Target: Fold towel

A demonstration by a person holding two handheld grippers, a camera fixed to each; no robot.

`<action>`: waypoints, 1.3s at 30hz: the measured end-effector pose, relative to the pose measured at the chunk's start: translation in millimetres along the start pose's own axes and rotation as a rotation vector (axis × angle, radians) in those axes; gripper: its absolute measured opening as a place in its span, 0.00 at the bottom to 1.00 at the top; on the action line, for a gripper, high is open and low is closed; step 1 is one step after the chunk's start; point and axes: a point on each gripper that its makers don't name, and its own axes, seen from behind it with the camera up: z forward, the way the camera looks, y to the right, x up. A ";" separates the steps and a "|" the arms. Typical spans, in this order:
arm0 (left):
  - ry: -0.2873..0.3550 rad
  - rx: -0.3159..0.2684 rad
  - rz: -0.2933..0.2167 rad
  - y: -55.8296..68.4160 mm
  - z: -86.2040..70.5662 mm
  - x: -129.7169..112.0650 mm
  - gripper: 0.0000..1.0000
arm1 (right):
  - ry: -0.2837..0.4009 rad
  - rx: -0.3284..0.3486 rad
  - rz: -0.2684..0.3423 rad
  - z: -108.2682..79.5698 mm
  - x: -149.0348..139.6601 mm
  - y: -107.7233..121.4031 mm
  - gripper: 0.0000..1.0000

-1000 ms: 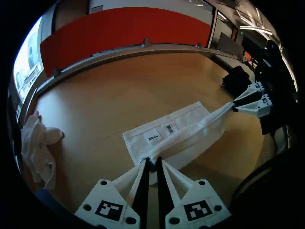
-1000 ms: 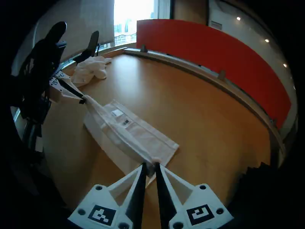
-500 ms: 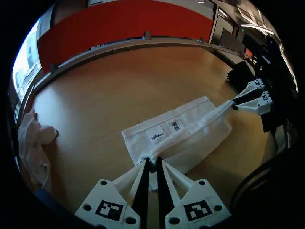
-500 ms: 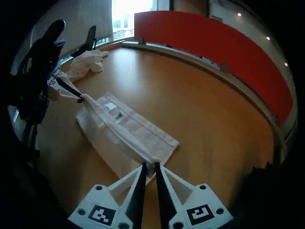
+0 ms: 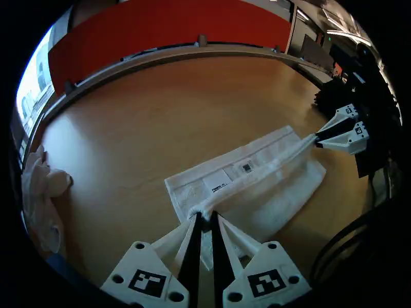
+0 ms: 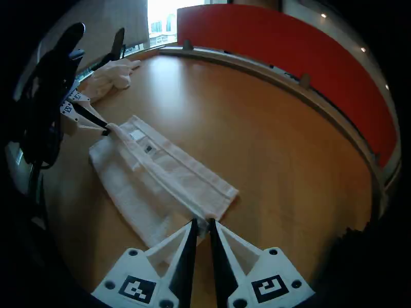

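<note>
In the left gripper view, a wooden table is running to a red partition at 12 o'clock. A crumpled cloth pile is lying at 9 o'clock, well apart. The left gripper is pinching a corner of the towel, its jaws nearly closed.

In the right gripper view, the right gripper is clamping the opposite corner the same way, and the towel is resting mid-table. Bare wood is lying open from 12 to 3 o'clock.

**No readable writing**

Two small labels on the towel carry print too fine to make out. At the towel's corners, the left gripper and right gripper bear black-and-white square markers without letters.
</note>
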 end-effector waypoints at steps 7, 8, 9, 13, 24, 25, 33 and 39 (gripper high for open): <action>-0.008 0.022 0.000 -6.3 10.5 -3.0 0.18 | -0.006 -0.012 0.021 9.2 -4.4 4.0 0.25; -0.009 0.026 0.001 -7.4 11.7 -3.5 0.21 | -0.007 -0.015 0.023 10.3 -4.9 4.8 0.27; -0.009 0.030 0.003 -8.3 12.5 -3.8 0.24 | -0.008 -0.018 0.026 11.2 -5.4 5.4 0.29; -0.010 0.041 0.013 -11.2 14.1 -5.1 0.29 | -0.010 -0.026 0.036 14.4 -6.7 7.6 0.37; -0.012 0.059 0.028 -18.7 16.2 -2.0 0.36 | -0.008 -0.056 0.048 17.6 -4.0 17.9 0.72; -0.012 0.060 0.030 -19.5 16.5 -1.3 0.37 | -0.009 -0.058 0.047 17.8 -3.6 18.9 0.75; -0.003 0.072 0.053 -25.1 17.3 9.0 0.37 | -0.003 -0.072 0.047 18.6 3.0 27.6 0.78; 0.011 0.085 0.072 -31.3 15.5 19.6 0.38 | 0.007 -0.089 0.051 18.3 9.1 34.9 0.80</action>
